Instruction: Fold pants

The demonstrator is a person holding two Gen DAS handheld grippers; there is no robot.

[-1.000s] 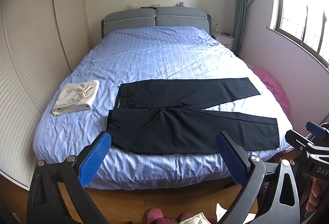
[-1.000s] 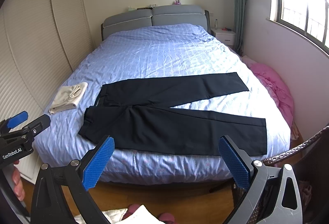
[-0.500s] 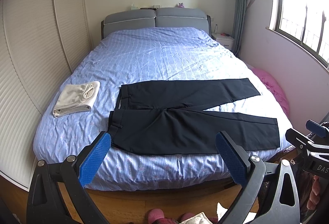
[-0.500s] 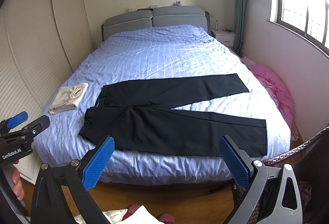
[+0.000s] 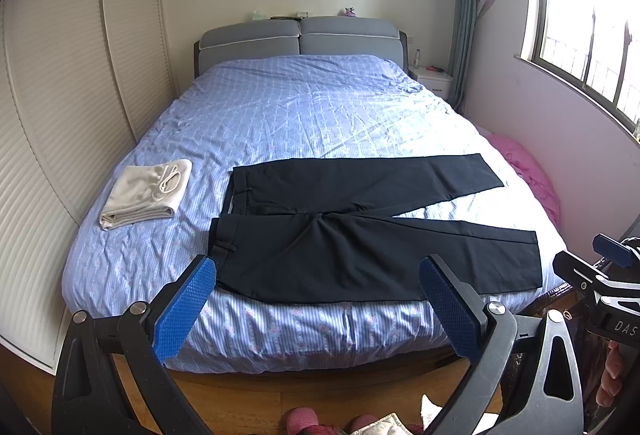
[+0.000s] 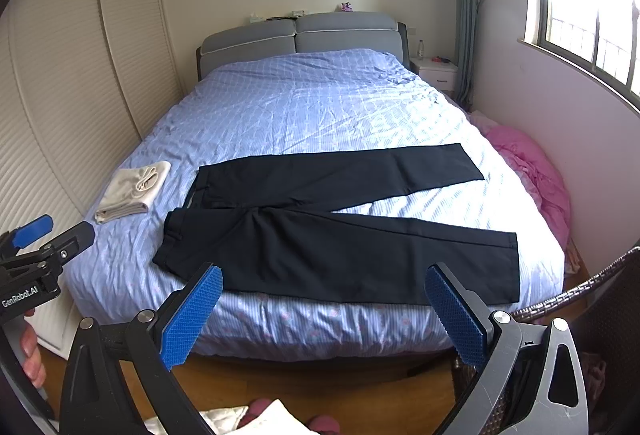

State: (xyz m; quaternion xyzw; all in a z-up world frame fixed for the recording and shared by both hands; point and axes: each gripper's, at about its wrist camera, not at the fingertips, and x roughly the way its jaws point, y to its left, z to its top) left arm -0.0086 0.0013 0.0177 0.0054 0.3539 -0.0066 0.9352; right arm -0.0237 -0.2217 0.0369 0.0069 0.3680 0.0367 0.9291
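Dark, smooth pants (image 5: 360, 231) are laid flat near the foot of the blue striped bed (image 5: 312, 115), legs splayed rightward. The left gripper (image 5: 316, 299) and right gripper (image 6: 324, 303) are held short of the bed, fingers wide apart, nothing gripped. A wicker chair (image 6: 580, 295) is seen plainly only in the right view, pink slippers (image 5: 300, 421) only in the left; a folded cream cloth (image 5: 146, 193) appears in both.

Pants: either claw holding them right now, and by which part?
Nothing is held. Left claw and right claw are both open, short of the bed; the pants lie flat, untouched.

Pants (image 5: 360, 235) on bed (image 5: 304, 115), towel (image 5: 146, 193) left.
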